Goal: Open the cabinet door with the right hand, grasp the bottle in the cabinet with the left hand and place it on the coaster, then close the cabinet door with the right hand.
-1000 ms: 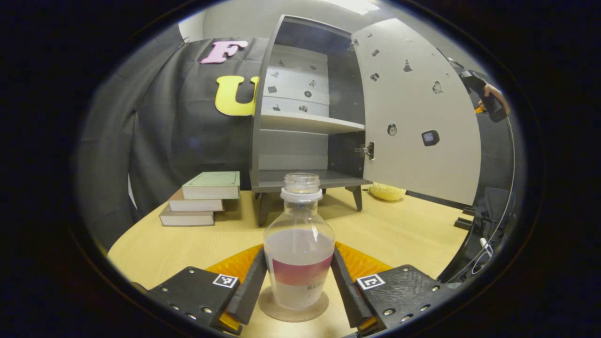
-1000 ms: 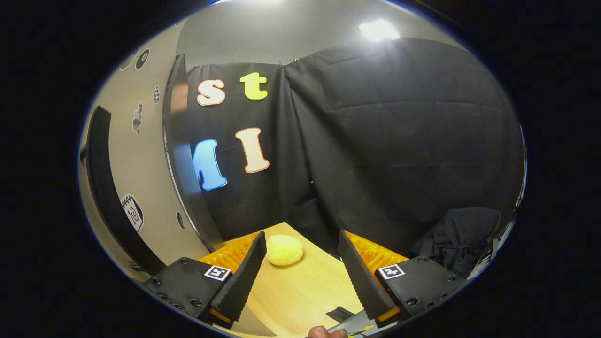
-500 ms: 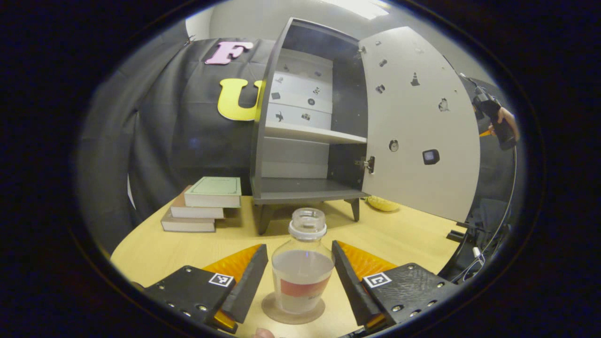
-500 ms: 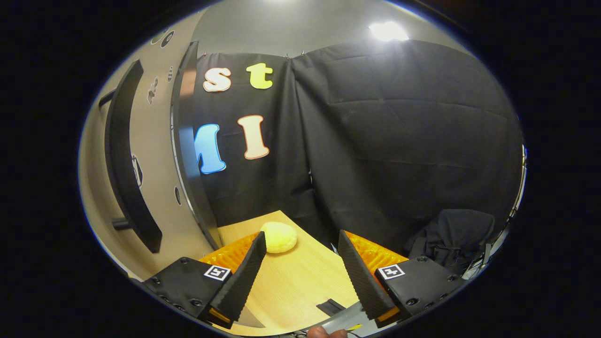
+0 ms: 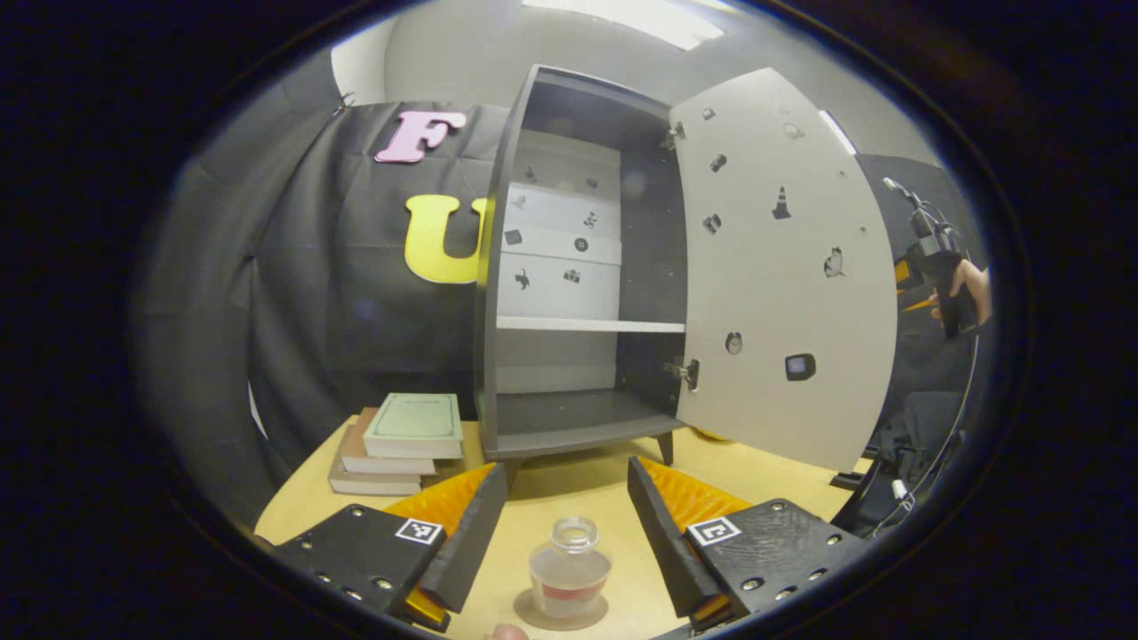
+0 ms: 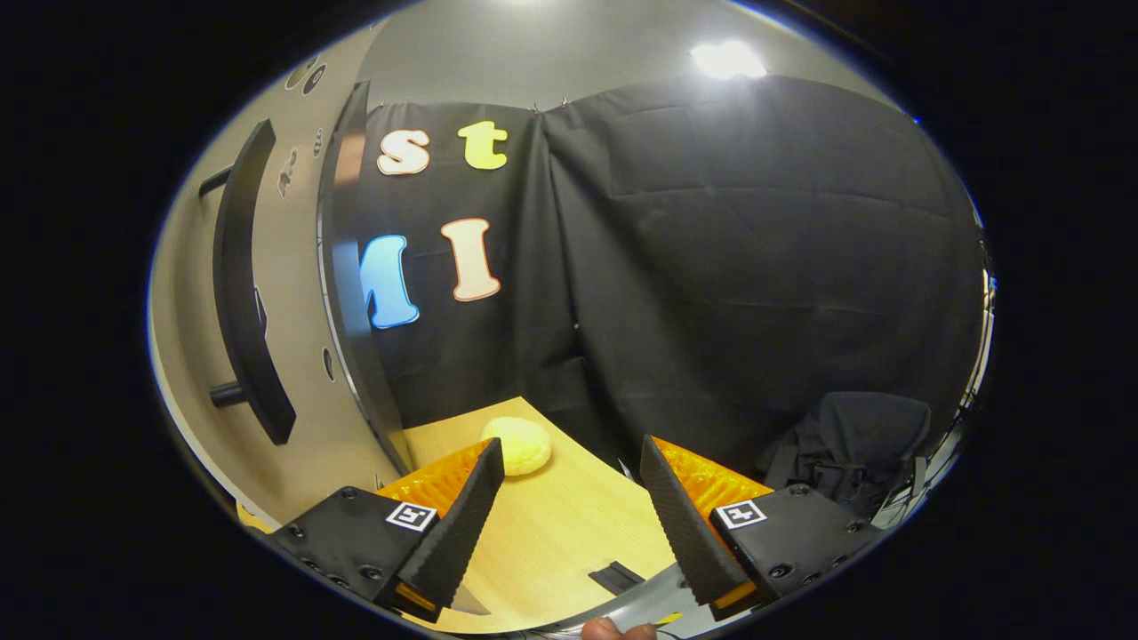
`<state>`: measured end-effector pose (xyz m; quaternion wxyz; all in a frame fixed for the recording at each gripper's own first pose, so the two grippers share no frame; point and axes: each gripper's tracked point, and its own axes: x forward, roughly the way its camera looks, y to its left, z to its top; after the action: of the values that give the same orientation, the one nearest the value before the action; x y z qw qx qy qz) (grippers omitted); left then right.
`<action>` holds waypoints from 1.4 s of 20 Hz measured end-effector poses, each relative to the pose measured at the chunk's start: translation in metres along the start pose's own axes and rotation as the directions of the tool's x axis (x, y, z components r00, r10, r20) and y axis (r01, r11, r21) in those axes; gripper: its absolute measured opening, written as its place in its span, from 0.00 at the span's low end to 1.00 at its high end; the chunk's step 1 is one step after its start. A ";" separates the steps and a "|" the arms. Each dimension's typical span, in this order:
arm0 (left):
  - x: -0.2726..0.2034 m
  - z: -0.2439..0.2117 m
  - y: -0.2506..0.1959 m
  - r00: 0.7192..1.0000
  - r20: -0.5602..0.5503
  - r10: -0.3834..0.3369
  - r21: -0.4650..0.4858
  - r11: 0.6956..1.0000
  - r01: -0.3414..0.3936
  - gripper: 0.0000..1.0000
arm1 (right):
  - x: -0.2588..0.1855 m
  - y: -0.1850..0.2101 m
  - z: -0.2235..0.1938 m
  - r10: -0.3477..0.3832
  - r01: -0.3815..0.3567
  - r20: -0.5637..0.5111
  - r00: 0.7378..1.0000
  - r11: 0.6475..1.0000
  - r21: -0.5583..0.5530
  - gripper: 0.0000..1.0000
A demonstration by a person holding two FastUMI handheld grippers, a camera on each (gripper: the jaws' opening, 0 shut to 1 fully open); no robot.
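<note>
Both grippers spread, bottle point(image 5: 570, 569) standing on the coaster point(image 5: 562, 615), right gripper point(image 6: 569, 507) should press the door point(image 6: 191, 356) beside its handle point(image 6: 242, 293), swinging smoothly.

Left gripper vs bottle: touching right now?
Apart. The left gripper view shows the left gripper open, with bare table between each finger and the bottle standing on the coaster.

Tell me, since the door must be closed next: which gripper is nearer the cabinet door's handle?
Right. The right gripper hangs open just beside the door's outer face, handle close by. The left gripper is open above the bottle, in front of the cabinet.
</note>
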<state>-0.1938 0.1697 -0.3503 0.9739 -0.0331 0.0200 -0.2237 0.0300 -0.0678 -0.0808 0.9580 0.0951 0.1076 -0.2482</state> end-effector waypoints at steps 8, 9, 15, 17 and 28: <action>-0.025 0.076 0.000 0.981 -0.097 0.169 -0.030 0.985 -0.172 0.84 | 0.015 0.015 0.039 0.191 -0.189 0.047 0.980 0.981 -0.047 0.98; -0.030 0.086 -0.001 0.975 -0.103 0.199 -0.034 0.978 -0.204 0.84 | 0.014 0.016 0.046 0.222 -0.220 0.053 0.974 0.975 -0.044 0.98; -0.065 0.140 -0.018 0.931 -0.086 0.354 -0.078 0.930 -0.360 0.82 | 0.010 0.044 0.072 0.453 -0.451 0.033 0.891 0.891 -0.044 0.93; -0.078 0.146 -0.024 0.908 -0.100 0.407 -0.065 0.908 -0.414 0.82 | 0.008 0.054 0.081 0.522 -0.519 0.021 0.852 0.851 -0.081 0.92; -0.141 0.153 -0.061 0.802 -0.118 0.585 -0.028 0.806 -0.592 0.82 | -0.020 0.087 0.100 0.713 -0.714 -0.042 0.700 0.698 -0.050 0.97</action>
<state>-0.3386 0.1854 -0.1900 0.9913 -0.0442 0.0869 0.0887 0.0717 -0.0072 0.0313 0.9808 0.1016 0.0793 0.1464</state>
